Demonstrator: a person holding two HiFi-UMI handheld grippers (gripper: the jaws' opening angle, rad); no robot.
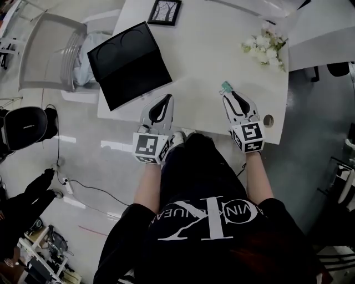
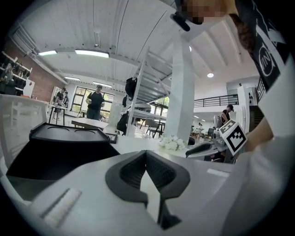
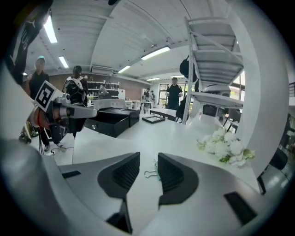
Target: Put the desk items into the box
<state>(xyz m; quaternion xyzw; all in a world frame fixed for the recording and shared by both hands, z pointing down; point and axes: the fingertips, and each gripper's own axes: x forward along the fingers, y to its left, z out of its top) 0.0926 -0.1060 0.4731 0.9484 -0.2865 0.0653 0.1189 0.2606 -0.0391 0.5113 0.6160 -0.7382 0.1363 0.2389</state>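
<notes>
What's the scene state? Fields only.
desk: white
box: black, desk's left edge
frame: far edge
flowers: far right corner
clip: green, on desk, between right jaws
left gripper: shut, empty
right gripper: open around clip, not clamped

Big open-plan office-workshop, folks. White desk (image 1: 211,66) at twelve o'clock, white chair (image 1: 52,47) at ten. Left gripper view: strip lights (image 2: 92,53) overhead, brick wall (image 2: 13,73) at ten o'clock, white staircase (image 2: 152,69) at twelve, mezzanine railing (image 2: 209,100) at two, people (image 2: 95,102) standing among far work tables.
</notes>
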